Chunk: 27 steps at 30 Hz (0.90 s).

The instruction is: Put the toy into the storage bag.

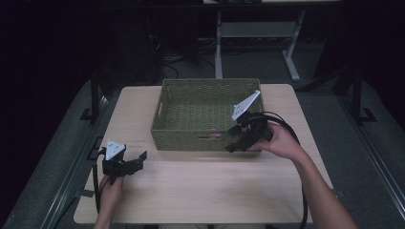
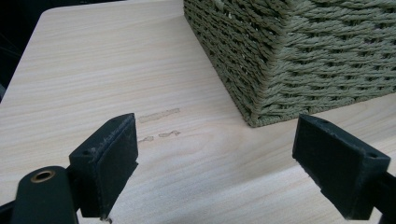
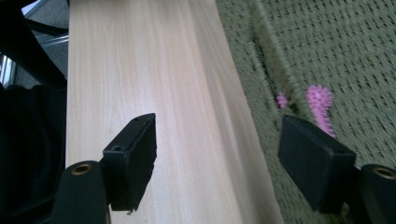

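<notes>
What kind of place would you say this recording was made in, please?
Probably a lab or workshop set up for recording: a small wooden table bearing a woven basket, a dark surround, and cables with a desk frame behind.

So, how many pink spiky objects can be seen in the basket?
1. The pink spiky object lies inside the green woven basket, against its near wall, close to the right gripper. Others may be hidden behind that wall.

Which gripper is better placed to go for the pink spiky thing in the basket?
Right. The right gripper, jaws open, hovers at the basket's near wall, with the pink spiky thing just beyond one jaw. The left gripper, also open, sits outside the basket's near left corner.
</notes>
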Each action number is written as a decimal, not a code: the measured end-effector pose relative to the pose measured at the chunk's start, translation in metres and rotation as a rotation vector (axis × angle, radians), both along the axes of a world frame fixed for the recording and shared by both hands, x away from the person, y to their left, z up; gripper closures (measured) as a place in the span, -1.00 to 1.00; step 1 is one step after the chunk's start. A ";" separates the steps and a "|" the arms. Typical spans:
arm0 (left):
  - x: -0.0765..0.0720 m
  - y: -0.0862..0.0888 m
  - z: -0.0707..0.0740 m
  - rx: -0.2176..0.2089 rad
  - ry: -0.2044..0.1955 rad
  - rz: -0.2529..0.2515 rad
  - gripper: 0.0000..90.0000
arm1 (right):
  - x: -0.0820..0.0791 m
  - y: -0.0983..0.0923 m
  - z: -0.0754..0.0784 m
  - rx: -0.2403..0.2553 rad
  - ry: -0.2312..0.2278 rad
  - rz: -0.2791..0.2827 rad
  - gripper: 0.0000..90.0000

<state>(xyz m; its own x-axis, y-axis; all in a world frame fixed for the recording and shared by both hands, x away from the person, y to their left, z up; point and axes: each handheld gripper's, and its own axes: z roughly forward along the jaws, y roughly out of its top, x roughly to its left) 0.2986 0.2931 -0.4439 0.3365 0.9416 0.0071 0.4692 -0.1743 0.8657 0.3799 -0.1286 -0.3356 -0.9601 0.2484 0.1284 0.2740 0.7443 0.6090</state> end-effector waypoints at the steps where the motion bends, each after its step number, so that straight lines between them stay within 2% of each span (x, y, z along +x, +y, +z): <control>1: 0.000 0.000 0.000 -0.003 0.000 0.001 -0.70 | -0.002 0.000 -0.001 0.004 0.000 0.007 -0.37; 13: 0.000 0.000 0.000 0.002 0.005 0.000 -0.70 | -0.009 -0.003 -0.021 0.002 0.029 0.000 -0.41; 27: 0.000 0.000 0.000 0.001 0.006 -0.002 -0.70 | -0.015 -0.015 -0.035 0.000 0.046 -0.032 -0.43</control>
